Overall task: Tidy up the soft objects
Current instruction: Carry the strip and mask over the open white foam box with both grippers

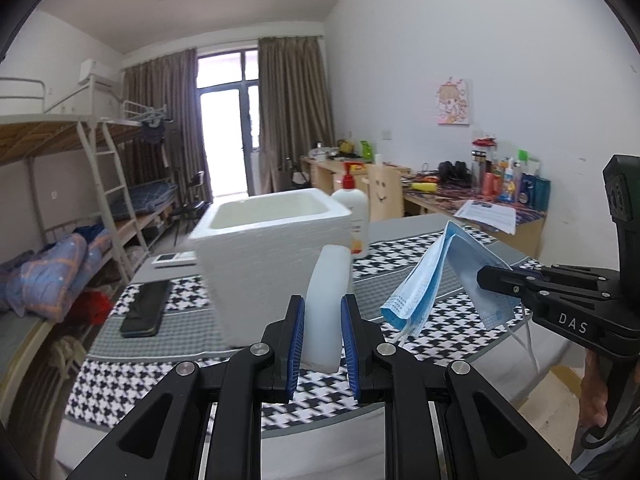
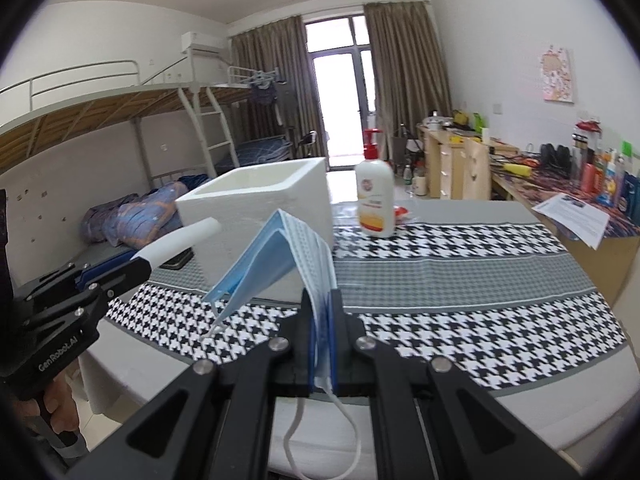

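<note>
Dormitory room, bunk beds along left wall; black-and-white houndstooth cloth covers the table; black phone at left; square white foam box stands centre; left gripper clamps a translucent white soft bar held above the cloth; right gripper pinches folded blue surgical masks, ear loops dangling; white lotion pump bottle stands behind.

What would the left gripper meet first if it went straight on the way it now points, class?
Most likely the white foam box. The left gripper, shut on a white translucent strip, points at the box's near wall just ahead on the table, though depth is uncertain.
</note>
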The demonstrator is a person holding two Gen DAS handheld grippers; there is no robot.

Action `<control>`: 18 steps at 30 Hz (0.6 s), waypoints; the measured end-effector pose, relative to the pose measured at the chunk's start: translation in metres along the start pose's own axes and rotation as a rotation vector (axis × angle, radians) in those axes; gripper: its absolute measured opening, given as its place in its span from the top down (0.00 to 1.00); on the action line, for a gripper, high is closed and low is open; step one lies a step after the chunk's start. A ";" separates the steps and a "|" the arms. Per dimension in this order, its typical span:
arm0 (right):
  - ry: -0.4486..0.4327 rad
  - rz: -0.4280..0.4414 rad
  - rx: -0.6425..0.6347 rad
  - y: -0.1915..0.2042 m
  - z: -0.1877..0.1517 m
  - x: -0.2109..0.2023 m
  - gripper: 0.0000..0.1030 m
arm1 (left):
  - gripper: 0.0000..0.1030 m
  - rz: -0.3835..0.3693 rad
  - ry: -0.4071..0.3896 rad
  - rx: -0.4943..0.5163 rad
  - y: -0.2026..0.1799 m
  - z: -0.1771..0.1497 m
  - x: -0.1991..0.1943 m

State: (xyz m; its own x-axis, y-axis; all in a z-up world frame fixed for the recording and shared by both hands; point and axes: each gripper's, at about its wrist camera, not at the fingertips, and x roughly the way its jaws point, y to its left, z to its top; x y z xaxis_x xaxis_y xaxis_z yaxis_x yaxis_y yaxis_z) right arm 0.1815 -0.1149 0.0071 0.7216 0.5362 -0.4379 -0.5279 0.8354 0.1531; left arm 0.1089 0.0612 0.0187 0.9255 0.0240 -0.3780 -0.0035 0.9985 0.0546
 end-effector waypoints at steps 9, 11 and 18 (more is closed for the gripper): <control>0.024 0.058 -0.040 0.025 0.000 0.015 0.92 | 0.81 0.061 0.007 -0.045 0.027 -0.012 -0.012; 0.026 0.066 -0.043 0.030 -0.002 0.016 0.92 | 0.81 0.067 0.010 -0.049 0.031 -0.014 -0.014; 0.031 0.073 -0.061 0.040 -0.003 0.018 0.92 | 0.81 0.072 0.007 -0.076 0.042 -0.019 -0.020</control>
State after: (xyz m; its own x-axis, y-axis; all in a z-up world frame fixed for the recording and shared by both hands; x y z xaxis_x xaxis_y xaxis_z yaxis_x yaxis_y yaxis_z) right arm 0.1726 -0.0719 0.0029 0.6664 0.5910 -0.4546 -0.6057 0.7846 0.1323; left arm 0.0830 0.1034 0.0107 0.9190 0.0961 -0.3823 -0.0992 0.9950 0.0116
